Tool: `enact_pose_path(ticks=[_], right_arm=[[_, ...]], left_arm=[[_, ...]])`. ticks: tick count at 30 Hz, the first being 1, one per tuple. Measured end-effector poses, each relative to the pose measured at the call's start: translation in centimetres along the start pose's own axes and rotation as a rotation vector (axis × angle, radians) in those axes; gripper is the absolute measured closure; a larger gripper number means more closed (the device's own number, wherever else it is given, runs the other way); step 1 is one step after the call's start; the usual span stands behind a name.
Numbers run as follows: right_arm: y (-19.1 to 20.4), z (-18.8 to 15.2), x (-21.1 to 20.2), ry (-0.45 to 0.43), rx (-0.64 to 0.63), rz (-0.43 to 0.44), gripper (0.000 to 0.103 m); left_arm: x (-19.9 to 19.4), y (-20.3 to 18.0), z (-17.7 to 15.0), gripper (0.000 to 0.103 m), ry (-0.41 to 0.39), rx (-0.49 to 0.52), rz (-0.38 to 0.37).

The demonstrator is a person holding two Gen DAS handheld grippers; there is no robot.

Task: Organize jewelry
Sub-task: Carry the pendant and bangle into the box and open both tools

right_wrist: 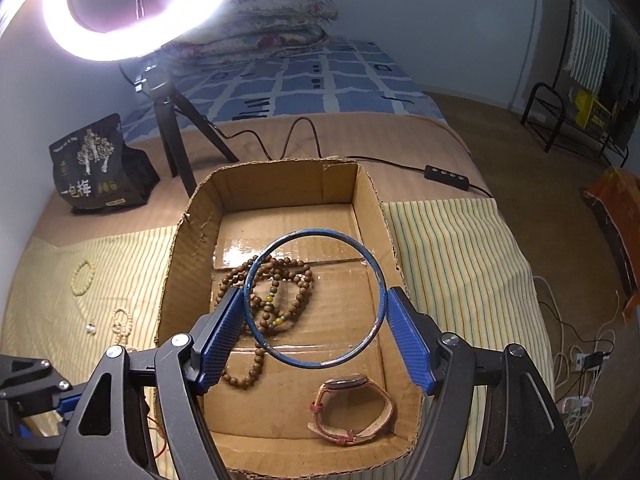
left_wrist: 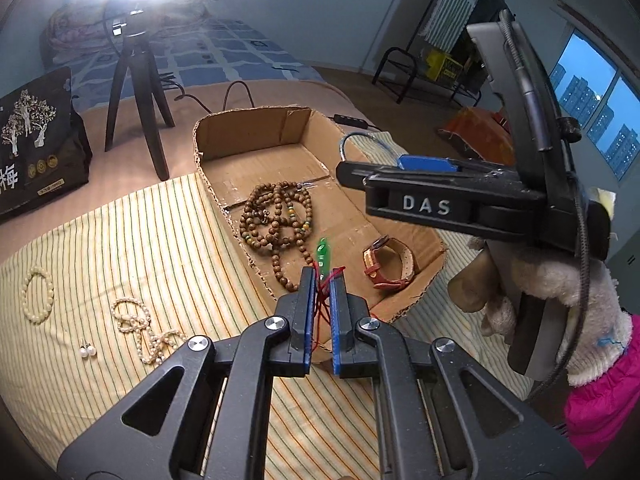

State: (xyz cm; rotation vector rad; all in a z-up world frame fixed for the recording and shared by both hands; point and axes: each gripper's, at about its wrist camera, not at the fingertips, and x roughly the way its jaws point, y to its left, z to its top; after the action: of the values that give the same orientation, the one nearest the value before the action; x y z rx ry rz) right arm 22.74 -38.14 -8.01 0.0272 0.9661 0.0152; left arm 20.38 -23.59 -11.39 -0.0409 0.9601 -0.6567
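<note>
A cardboard box (left_wrist: 256, 128) (right_wrist: 280, 184) lies on the striped cloth and holds a brown wooden bead necklace (left_wrist: 276, 220) (right_wrist: 276, 292) and a leather-strap watch (left_wrist: 390, 262) (right_wrist: 352, 408). My left gripper (left_wrist: 323, 280) is shut on the red cord of a green pendant (left_wrist: 322, 254) and holds it above the box's near edge. My right gripper (right_wrist: 316, 300) is shut on a blue bangle (right_wrist: 315, 236), held above the box; it also shows in the left wrist view (left_wrist: 352, 168). A cream bead bracelet (left_wrist: 38, 294) (right_wrist: 83, 276), a pearl necklace (left_wrist: 140, 328) (right_wrist: 122, 322) and pearl earrings (left_wrist: 88, 351) lie on the cloth to the left.
A ring light on a black tripod (left_wrist: 136, 92) (right_wrist: 180, 128) stands behind the box, its cable and switch (right_wrist: 446, 172) trailing right. A black snack bag (left_wrist: 32, 140) (right_wrist: 100, 164) stands at back left. The bed edge drops off on the right, with cables on the floor (right_wrist: 580, 356).
</note>
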Motion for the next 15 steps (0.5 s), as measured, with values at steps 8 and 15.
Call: enact_pose_path(ticks=[8, 15], right_arm=[[-0.3, 0.1, -0.3, -0.016, 0.022, 0.022, 0.022], [-0.4, 0.0, -0.5, -0.020, 0.024, 0.012, 0.022]], left_arm=[[0.1, 0.7, -0.1, 0.062, 0.006, -0.017, -0.009], [-0.7, 1.0, -0.1, 0.062, -0.006, -0.019, 0.004]])
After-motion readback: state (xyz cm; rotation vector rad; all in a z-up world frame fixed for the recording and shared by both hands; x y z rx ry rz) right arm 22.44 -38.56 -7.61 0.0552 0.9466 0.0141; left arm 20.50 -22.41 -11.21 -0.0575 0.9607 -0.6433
